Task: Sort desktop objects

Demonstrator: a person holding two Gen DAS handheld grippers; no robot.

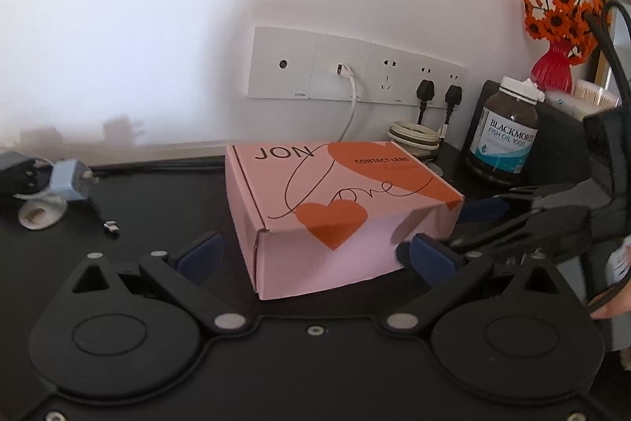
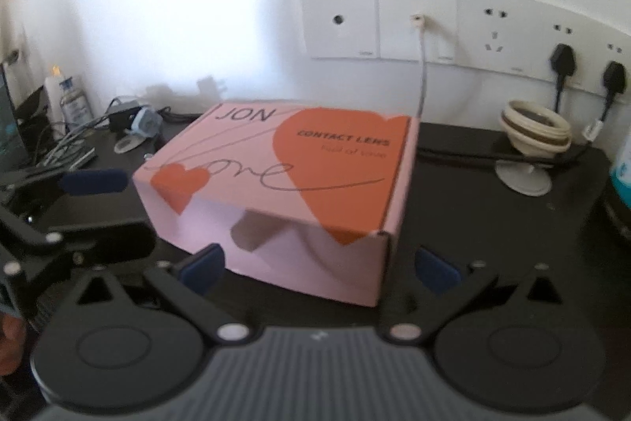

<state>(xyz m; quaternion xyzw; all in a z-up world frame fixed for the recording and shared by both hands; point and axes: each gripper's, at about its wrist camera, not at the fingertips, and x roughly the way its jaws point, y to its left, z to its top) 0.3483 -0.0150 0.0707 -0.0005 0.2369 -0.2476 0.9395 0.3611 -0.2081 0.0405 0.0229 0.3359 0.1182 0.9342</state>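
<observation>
A pink cardboard box (image 1: 335, 208) printed with orange hearts, "JON" and "CONTACT LENS" rests closed on the black desk (image 1: 157, 208). My left gripper (image 1: 315, 257) is open, its blue pads either side of the box's near corner. The left pad stands clear of the box; the right pad (image 1: 430, 259) is close against the box's front right edge. In the right wrist view the same box (image 2: 284, 184) lies just ahead of my right gripper (image 2: 318, 268), also open and spanning the near face. Each gripper shows in the other's view: the right gripper (image 1: 493, 210) beside the box, the left gripper (image 2: 94, 181) at its left.
A brown fish oil bottle (image 1: 503, 137) and a red vase of orange flowers (image 1: 552, 66) stand at the back right. Wall sockets (image 1: 355, 70) hold plugs and a white cable. A cream ringed stack (image 2: 534, 129) sits behind the box. A blue charger (image 1: 71, 180) and cables (image 2: 63, 148) lie left.
</observation>
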